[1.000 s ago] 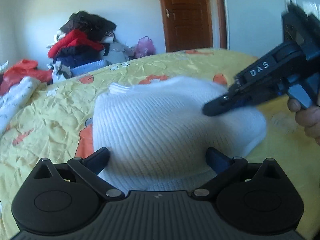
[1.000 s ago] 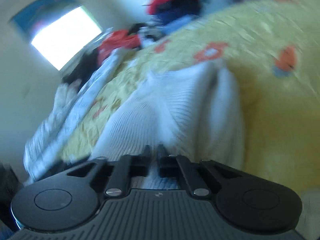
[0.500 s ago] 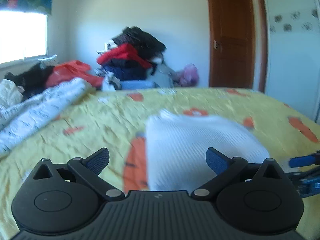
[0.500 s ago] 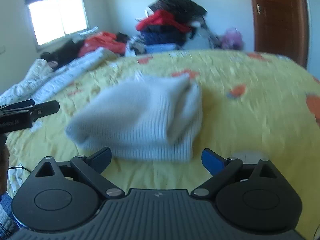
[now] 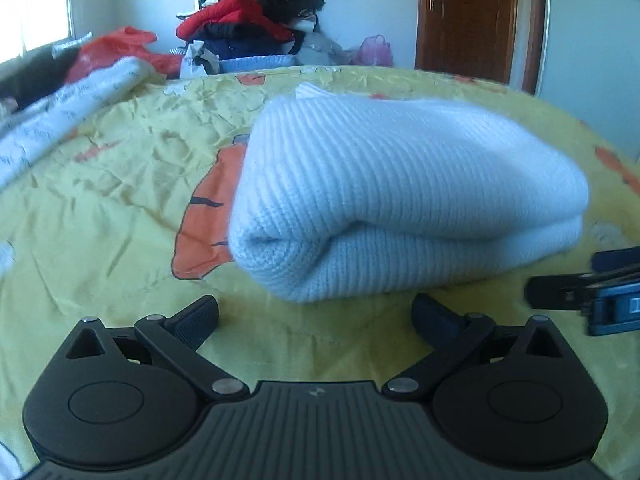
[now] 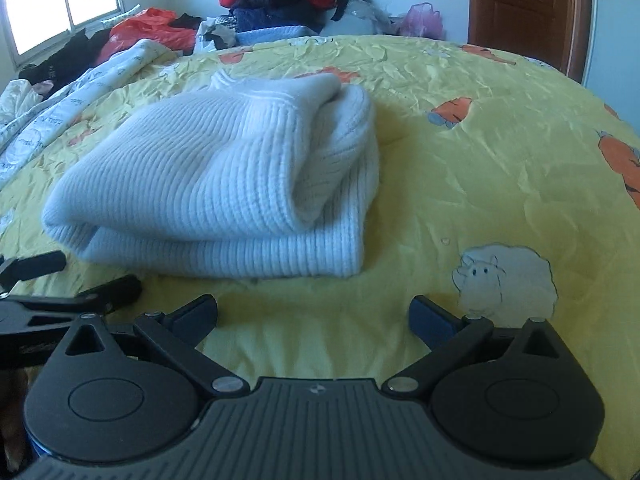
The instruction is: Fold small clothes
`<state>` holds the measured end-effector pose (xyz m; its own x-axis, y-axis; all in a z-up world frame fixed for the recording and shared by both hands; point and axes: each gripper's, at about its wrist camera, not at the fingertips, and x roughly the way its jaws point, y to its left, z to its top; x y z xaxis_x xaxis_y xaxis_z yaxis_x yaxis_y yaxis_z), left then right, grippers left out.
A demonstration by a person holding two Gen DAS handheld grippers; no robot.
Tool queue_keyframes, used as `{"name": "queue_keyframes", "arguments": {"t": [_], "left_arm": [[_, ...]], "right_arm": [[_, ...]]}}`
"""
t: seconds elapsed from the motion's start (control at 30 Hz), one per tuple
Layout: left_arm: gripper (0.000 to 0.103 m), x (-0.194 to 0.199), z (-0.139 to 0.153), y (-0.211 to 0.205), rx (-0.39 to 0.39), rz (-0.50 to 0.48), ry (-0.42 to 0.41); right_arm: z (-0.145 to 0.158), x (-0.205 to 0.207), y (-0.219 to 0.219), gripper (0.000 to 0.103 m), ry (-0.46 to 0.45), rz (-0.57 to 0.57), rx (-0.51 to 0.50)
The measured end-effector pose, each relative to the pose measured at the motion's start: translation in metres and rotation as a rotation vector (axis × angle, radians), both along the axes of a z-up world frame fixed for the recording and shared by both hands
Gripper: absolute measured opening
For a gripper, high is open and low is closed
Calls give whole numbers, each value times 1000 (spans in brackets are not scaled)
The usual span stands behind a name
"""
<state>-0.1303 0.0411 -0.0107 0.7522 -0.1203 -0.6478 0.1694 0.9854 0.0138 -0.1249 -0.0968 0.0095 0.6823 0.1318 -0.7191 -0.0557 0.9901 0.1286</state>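
A white ribbed knit sweater (image 5: 400, 200) lies folded in a thick bundle on the yellow bedsheet (image 5: 120, 184). My left gripper (image 5: 316, 316) is open just in front of the sweater's near fold, with only sheet between its fingers. In the right wrist view the sweater (image 6: 224, 184) sits ahead and to the left, its folded layers stacked. My right gripper (image 6: 314, 316) is open wide and holds nothing. Each gripper shows in the other's view: the right gripper (image 5: 564, 276) at the right edge, the left gripper (image 6: 98, 273) at the left edge, both beside the sweater.
A pile of red, black and blue clothes (image 5: 248, 20) is heaped at the far side of the bed. A white printed quilt (image 5: 60, 120) lies along the left. A brown wooden door (image 5: 468, 16) stands at the back right, a window (image 6: 60, 0) at the back left.
The right gripper, shut on the sweater's fold a second ago, has opened and drawn back. The left gripper has also pulled back, and the sweater now lies free in front of both.
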Motion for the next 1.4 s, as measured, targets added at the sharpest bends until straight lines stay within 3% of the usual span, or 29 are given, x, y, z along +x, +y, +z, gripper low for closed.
{"name": "queue_keyframes", "arguments": {"t": [0.17,1.4], "left_arm": [[103,3,-4,0,5,-12,-14],[103,4,-1,1,-7,7,-21]], "right_arm": [[-14,3,13,103,-103,-8,-84],[-16,2,13,103,-116,-12,-86]]}}
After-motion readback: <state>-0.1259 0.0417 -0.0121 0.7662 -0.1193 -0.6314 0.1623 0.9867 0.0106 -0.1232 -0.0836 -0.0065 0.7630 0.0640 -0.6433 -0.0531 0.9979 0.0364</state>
